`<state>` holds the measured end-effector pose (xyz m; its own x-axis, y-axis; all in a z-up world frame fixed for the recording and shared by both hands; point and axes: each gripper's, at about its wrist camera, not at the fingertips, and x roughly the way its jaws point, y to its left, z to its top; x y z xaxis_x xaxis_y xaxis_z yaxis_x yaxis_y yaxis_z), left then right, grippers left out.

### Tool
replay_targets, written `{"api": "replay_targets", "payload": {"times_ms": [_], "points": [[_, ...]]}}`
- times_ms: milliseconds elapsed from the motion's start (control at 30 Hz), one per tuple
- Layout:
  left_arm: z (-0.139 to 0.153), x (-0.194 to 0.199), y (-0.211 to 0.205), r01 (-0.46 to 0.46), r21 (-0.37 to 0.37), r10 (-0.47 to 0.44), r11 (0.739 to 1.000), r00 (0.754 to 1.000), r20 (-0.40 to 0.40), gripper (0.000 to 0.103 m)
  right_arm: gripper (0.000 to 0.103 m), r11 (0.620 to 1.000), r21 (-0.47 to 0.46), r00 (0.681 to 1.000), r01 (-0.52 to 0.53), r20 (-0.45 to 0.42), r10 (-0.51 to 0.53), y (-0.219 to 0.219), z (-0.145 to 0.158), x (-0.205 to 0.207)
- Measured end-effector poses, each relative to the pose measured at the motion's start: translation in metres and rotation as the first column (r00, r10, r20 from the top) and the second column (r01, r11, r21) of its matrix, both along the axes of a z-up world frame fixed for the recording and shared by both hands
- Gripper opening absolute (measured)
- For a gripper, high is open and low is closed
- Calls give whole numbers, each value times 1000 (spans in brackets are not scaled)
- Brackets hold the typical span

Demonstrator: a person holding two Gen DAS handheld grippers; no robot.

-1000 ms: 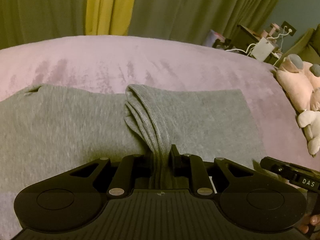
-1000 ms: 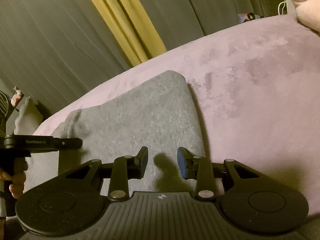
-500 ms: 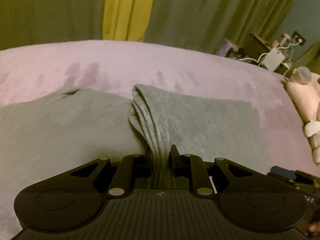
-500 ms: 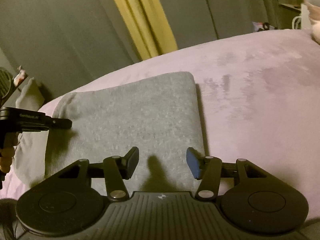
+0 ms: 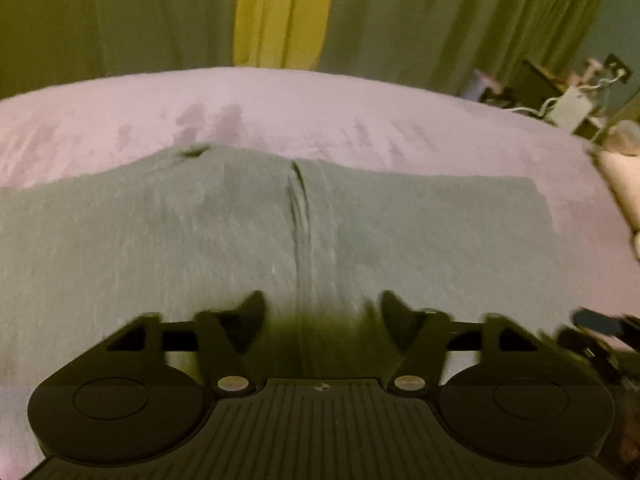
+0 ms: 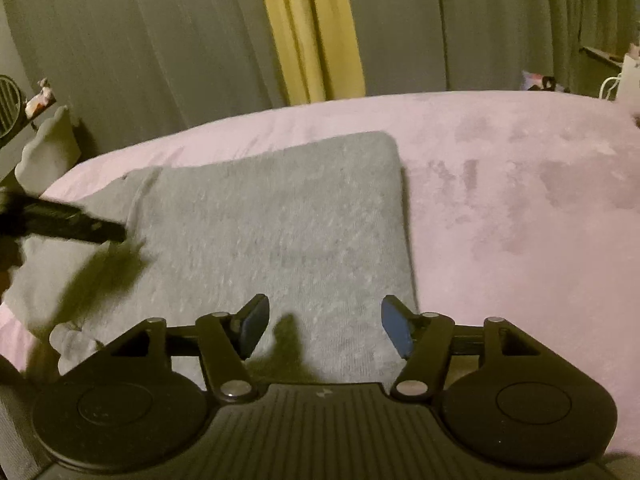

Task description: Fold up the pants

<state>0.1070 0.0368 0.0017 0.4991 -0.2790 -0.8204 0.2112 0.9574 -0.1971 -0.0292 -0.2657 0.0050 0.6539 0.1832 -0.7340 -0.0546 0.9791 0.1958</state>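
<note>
Released since a sec ago, the bunched ridge of the soft grey knit pants (image 5: 304, 240) lies flat on the pink bed (image 5: 280, 112), long axis left-right, just ahead of the left gripper (image 5: 322, 312) w/ fingers opening & empty; right gripper (image 6: 324, 324) likewise, over the folded end.

The pink blanket (image 6: 520, 208) right of the pants (image 6: 280, 232) lies free; curtains (image 6: 160, 40) close the far side.

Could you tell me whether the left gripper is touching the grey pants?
Cannot tell. In the left wrist view the left gripper is opening, nothing pinched, but blur and shadow hide any gap above the pants.
</note>
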Motion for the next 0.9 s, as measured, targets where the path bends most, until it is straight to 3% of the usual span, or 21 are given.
{"api": "replay_targets", "payload": {"times_ms": [167,233,433,500,567,633,767,867,900], "points": [[-19,-22,1,-5,-13,3,1000,993,-117,78,64,1000,6,1000,18,-26,-17,4,-6,4],[-27,-25,-3,-3,-1,3,1000,988,-153,67,65,1000,-2,1000,3,-24,-3,8,-4,3],[-32,-8,-10,-8,-6,7,1000,990,-141,42,70,999,-32,999,-20,-33,19,21,-6,2],[-33,-7,-10,0,1,0,1000,992,-128,27,71,998,-60,999,-29,-35,27,27,-7,2],[-30,-7,-6,-11,-28,7,1000,993,-120,20,71,996,-85,999,-38,-35,35,32,-7,0],[-21,-12,-4,-14,-31,12,999,997,-70,18,71,996,-81,999,-39,-33,37,33,-6,0],[-1,-24,-7,13,14,-14,1000,995,100,17,71,999,-1,999,-47,-17,47,35,-1,-4],[-16,-13,-1,-21,11,21,1000,1000,7,21,75,997,-10,996,-77,-36,77,43,-7,-4],[-25,-8,0,-44,31,46,999,998,-39,29,76,995,-36,995,-91,-43,90,46,-10,-4]]}}
